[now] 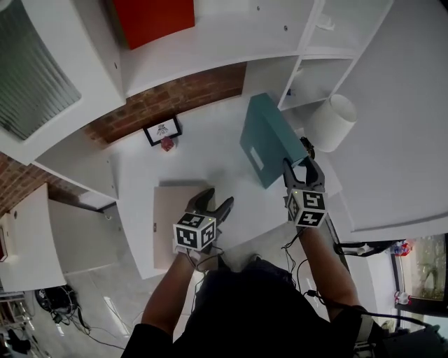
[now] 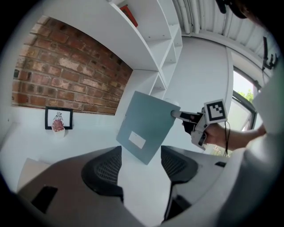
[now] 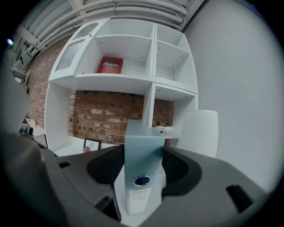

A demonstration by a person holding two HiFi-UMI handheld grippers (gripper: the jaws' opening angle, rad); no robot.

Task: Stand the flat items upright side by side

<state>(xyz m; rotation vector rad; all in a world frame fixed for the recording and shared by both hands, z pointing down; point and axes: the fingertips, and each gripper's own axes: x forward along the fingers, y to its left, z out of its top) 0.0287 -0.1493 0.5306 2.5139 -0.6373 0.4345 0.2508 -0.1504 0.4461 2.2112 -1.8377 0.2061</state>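
Gripping teal binder [image 1: 269, 140] by the spine with right gripper [image 1: 299, 166], fingers [image 3: 184, 170] partway open, pressed on it; held tilted above worktop [image 1: 203, 150] at 1 o'clock in head view. Hovering left gripper [image 1: 210, 201] over beige folder [image 1: 168, 227] lying flat at 8 o'clock, fingers [image 2: 104, 170] spread wide, nothing between. Could swing in that one-edge pinch and slip, or clip white cylinder [image 1: 332, 122] at 2 o'clock while being stood up.

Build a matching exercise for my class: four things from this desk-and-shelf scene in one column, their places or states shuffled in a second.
1 blue binder
2 beige folder
3 framed picture
4 red box

A lying flat on the desk
B on an upper shelf
C held by the right gripper
D standing by the brick wall

Pairs: 1-C, 2-A, 3-D, 4-B
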